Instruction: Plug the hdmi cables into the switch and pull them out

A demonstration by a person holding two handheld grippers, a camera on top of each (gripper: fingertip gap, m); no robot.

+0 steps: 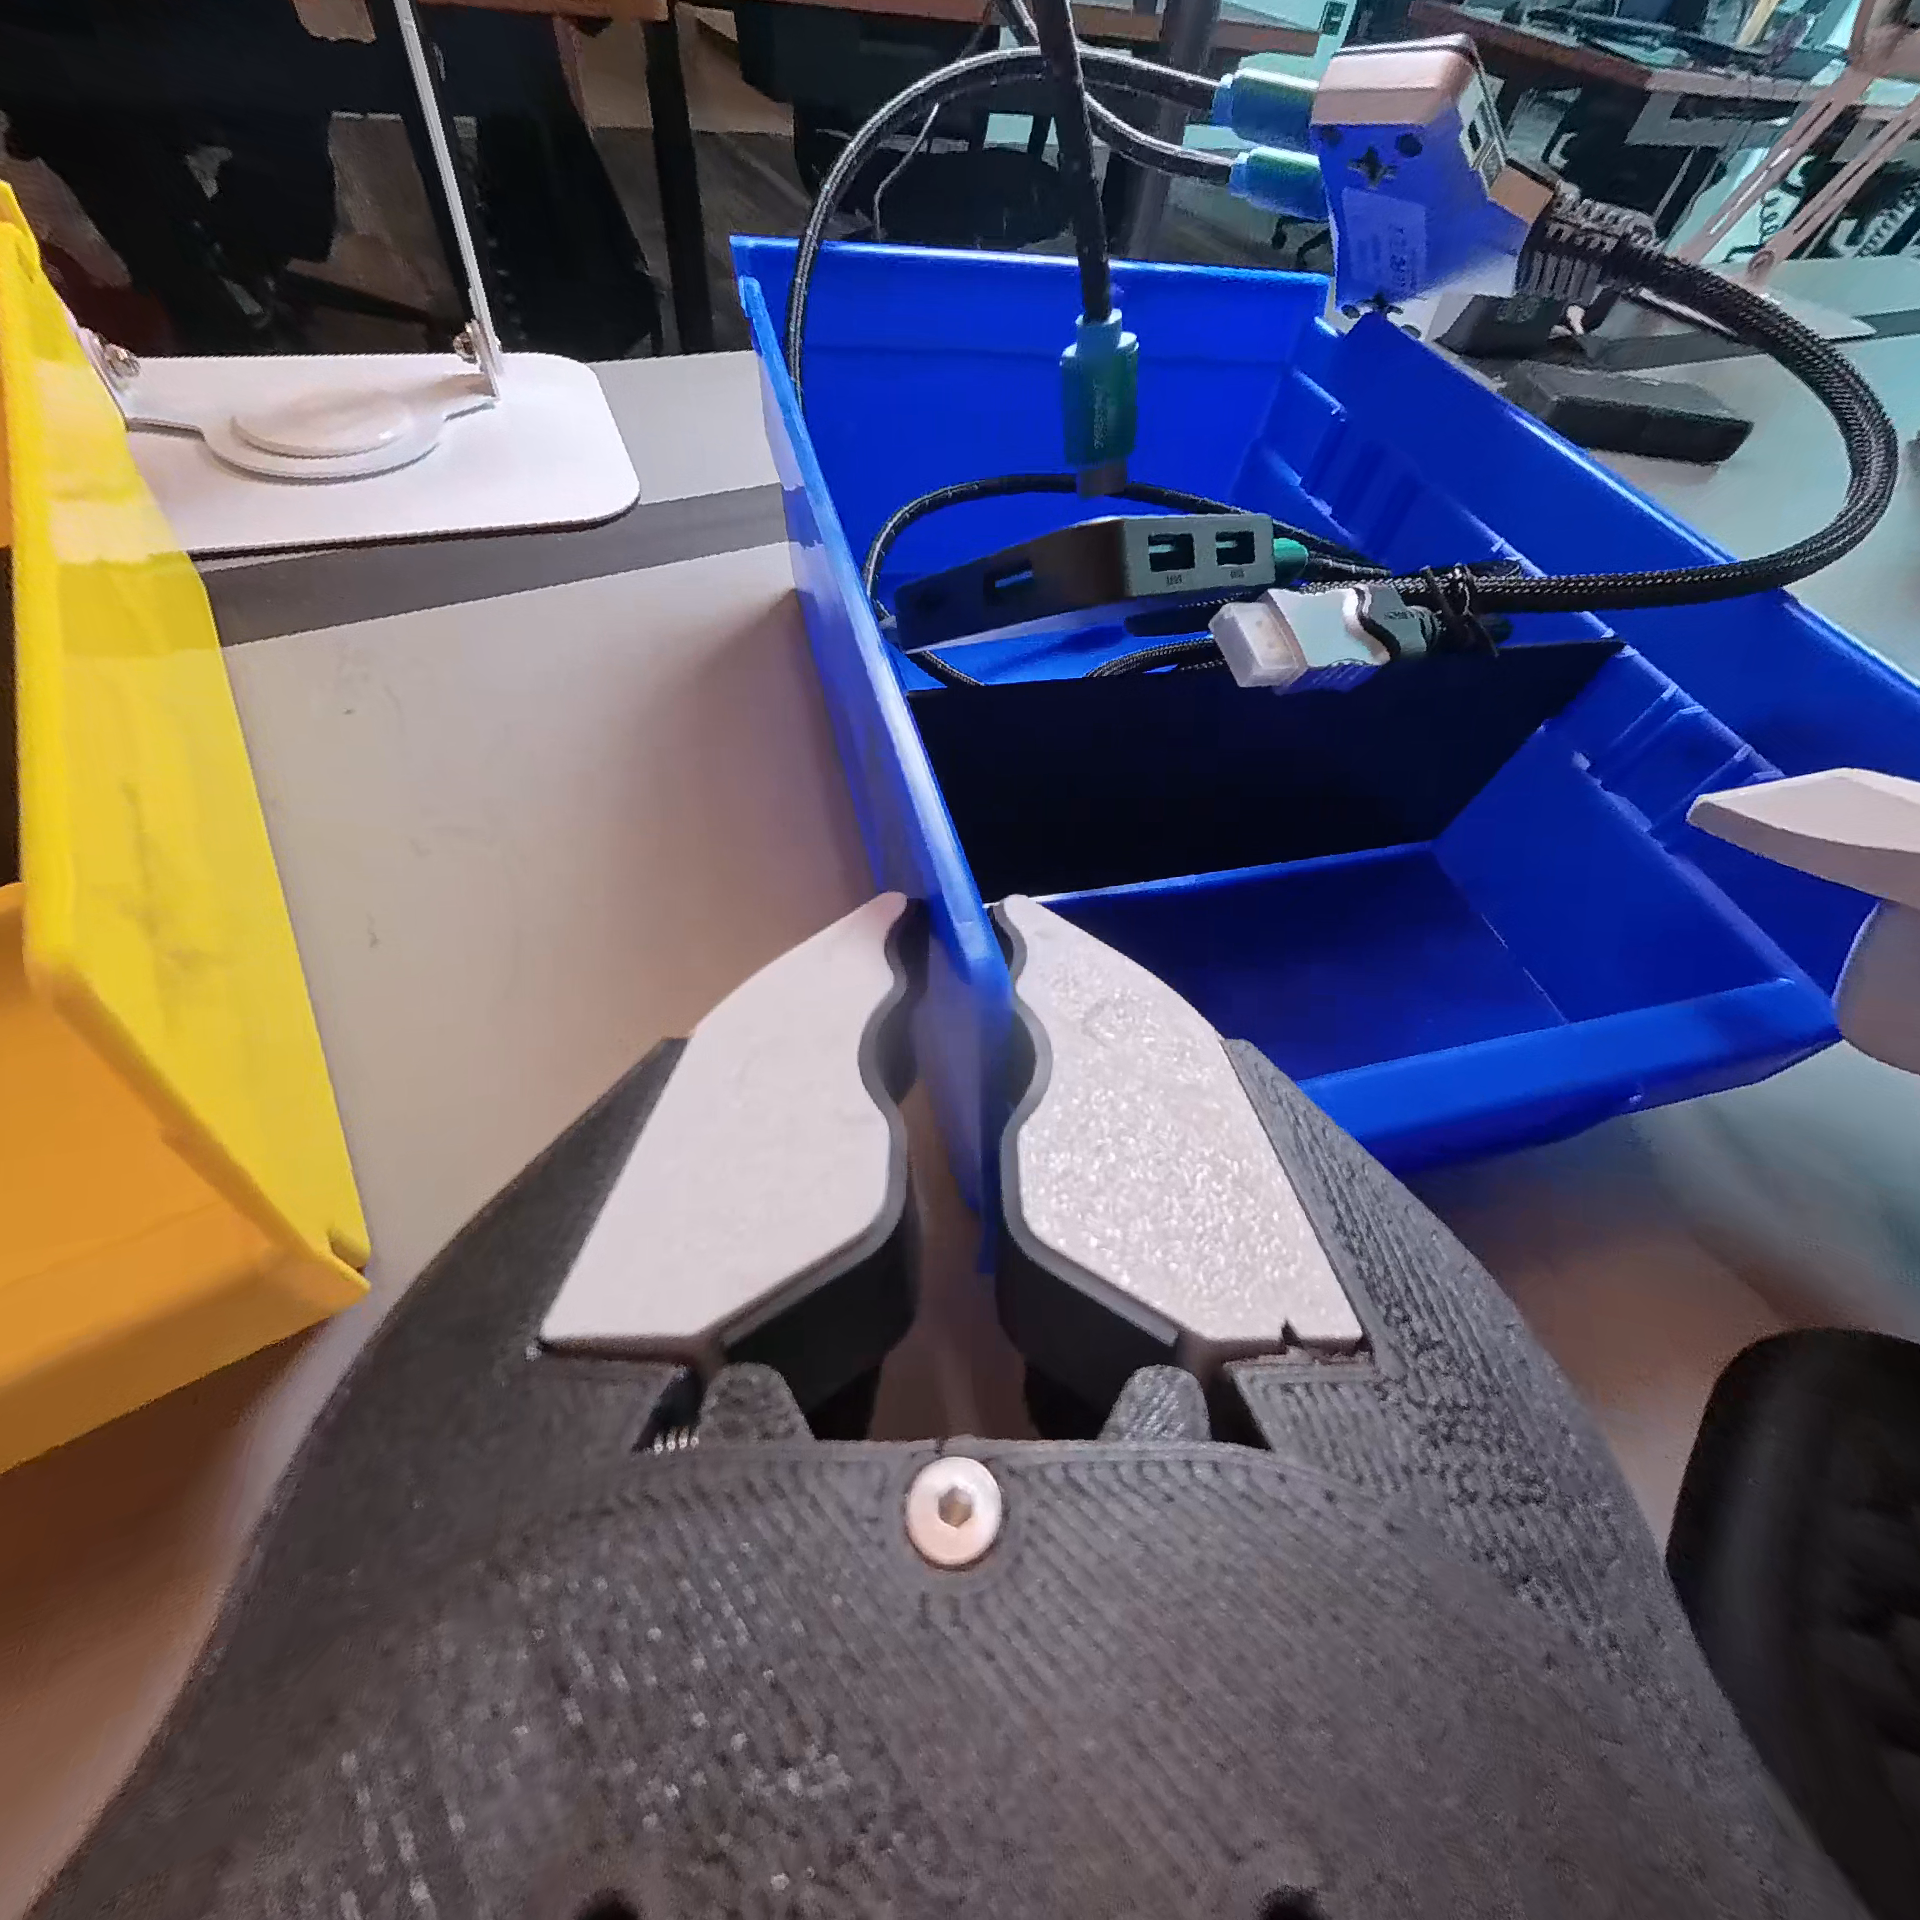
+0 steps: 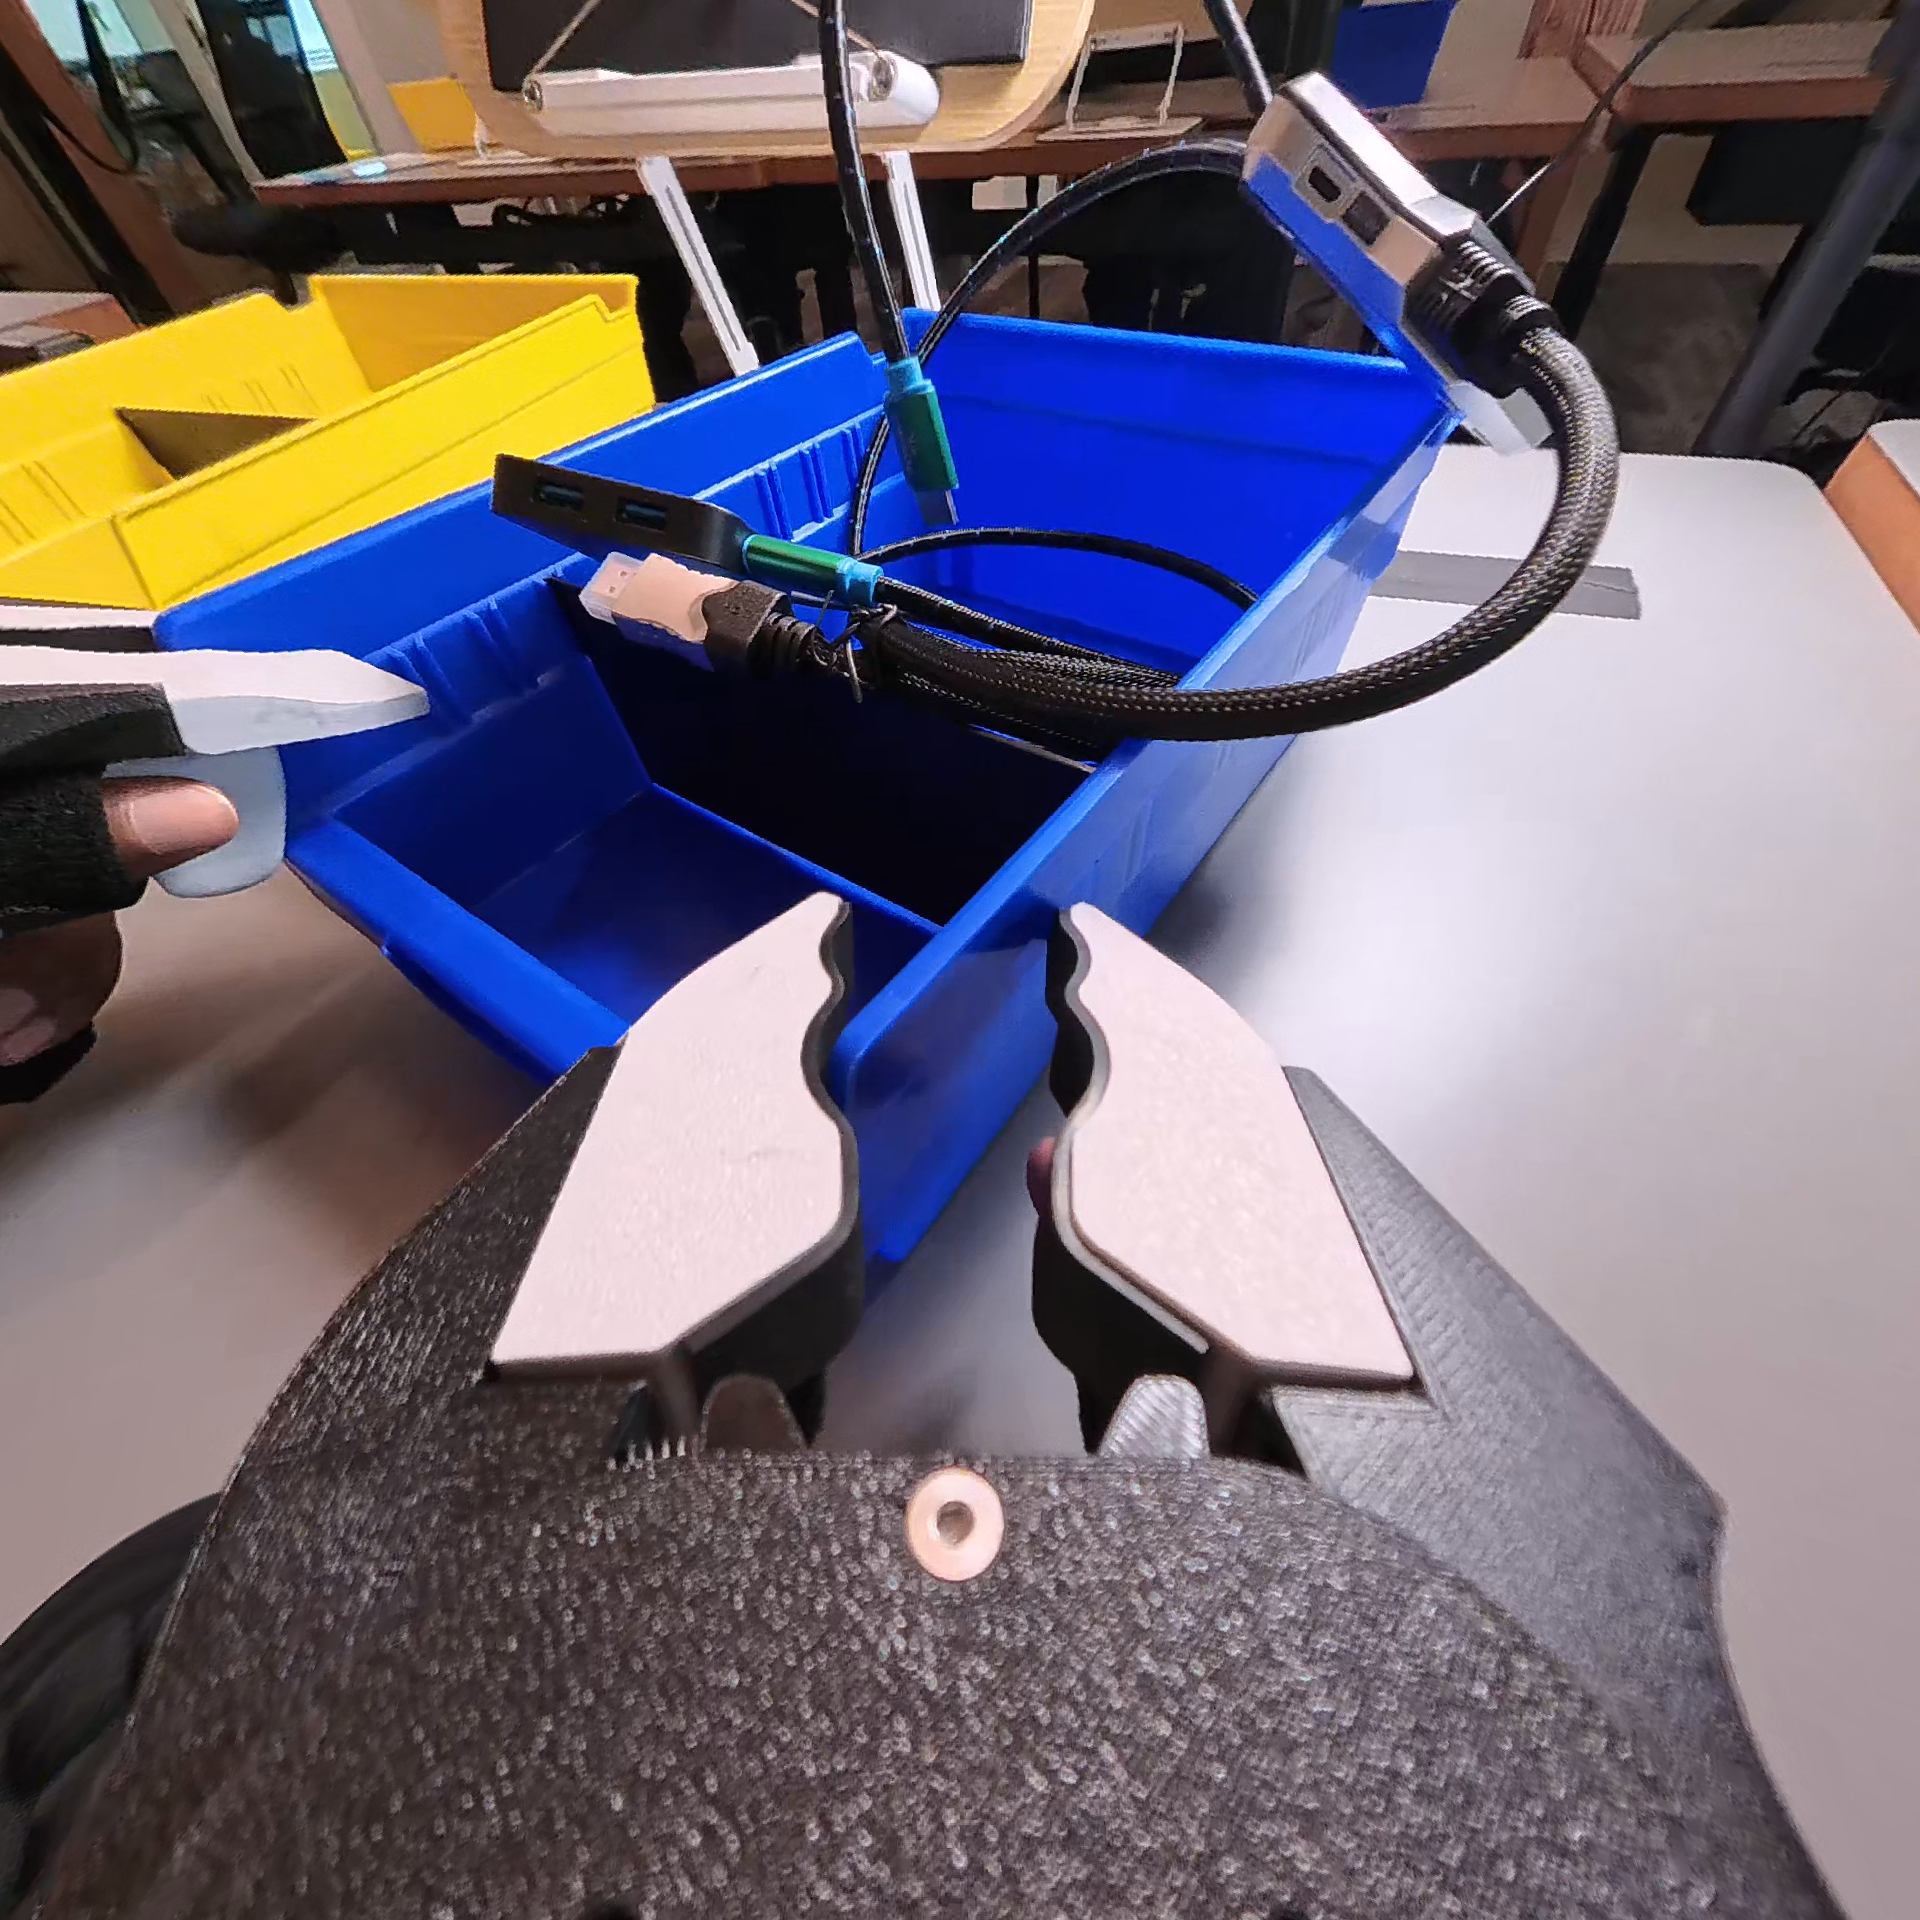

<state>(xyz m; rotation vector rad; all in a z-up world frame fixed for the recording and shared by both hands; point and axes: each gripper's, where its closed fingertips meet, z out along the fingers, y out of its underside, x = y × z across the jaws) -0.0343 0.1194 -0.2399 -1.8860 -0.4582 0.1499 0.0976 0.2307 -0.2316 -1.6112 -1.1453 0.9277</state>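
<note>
While my left gripper (image 1: 951, 914) pinches the near side wall of the blue bin (image 1: 1455, 1081), the left wrist view shows no plugging begun, as far as I can judge. The dark switch (image 1: 1143, 556) lies in the bin's far compartment, well ahead of my fingertips, its two facing ports empty. A silver HDMI plug (image 1: 1299, 634) on a thick braided cable (image 1: 1766, 540) hangs just in front of it, unplugged, and a green-sleeved plug (image 1: 1099, 400) dangles just above.

In the right wrist view, my right gripper (image 2: 951, 935) stands spread, straddling the bin's opposite wall (image 2: 987, 997) without clamping it. The switch (image 2: 613, 514) sits up by the far-left rim, the silver plug (image 2: 649, 603) just beside and below it, both well beyond my fingers. A grey box (image 2: 1361, 203) clipped at the bin's back corner carries the braided cable's other end. I reckon every insertion and pull-out remains to do.
</note>
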